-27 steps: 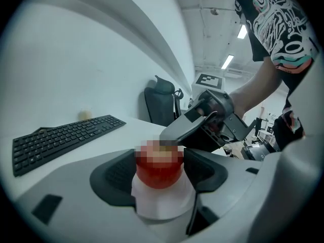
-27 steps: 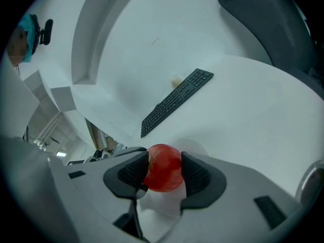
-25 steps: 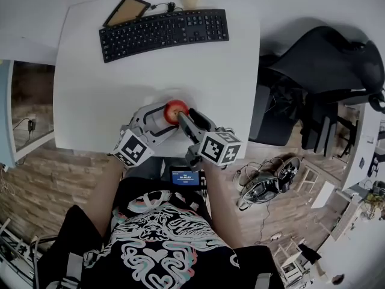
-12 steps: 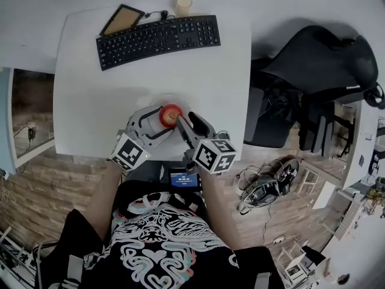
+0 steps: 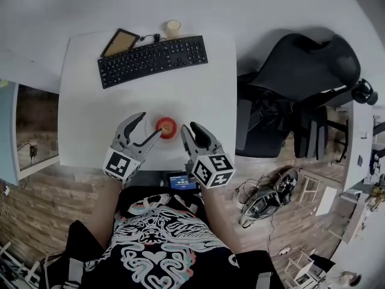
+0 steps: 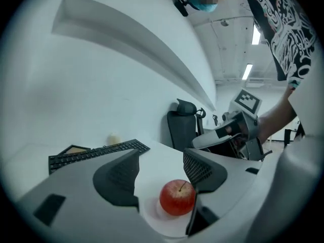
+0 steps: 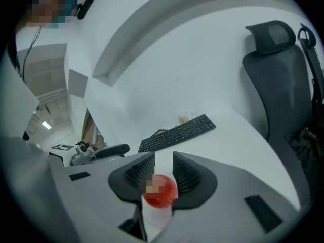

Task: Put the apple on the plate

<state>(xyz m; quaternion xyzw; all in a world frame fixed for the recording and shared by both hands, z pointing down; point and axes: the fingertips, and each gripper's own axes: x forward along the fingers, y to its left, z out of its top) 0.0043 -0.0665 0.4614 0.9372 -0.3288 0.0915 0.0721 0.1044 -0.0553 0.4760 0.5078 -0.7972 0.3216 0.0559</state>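
Note:
A red apple [image 5: 166, 125] sits on a white plate [image 5: 151, 120] near the front edge of the white table [image 5: 90, 101]. My left gripper [image 5: 150, 124] hovers just left of the apple, open, with nothing between its fingers. In the left gripper view the apple [image 6: 177, 197] lies on the plate [image 6: 157, 219] below and beyond the left gripper [image 6: 161, 158]. My right gripper [image 5: 189, 127] hangs just right of the apple, clear of it. Its jaws are closing on nothing. The right gripper view shows the apple [image 7: 159, 191] beyond the right gripper [image 7: 163, 163].
A black keyboard [image 5: 152, 60] lies at the back of the table, with a small tablet [image 5: 120, 42] at its left and a pale cup [image 5: 173, 27] behind it. A black office chair [image 5: 289, 95] stands to the right of the table.
Both grippers have lifted and drawn back from the apple, which stays on the plate. The right gripper's jaws have narrowed. The head camera has pulled back.

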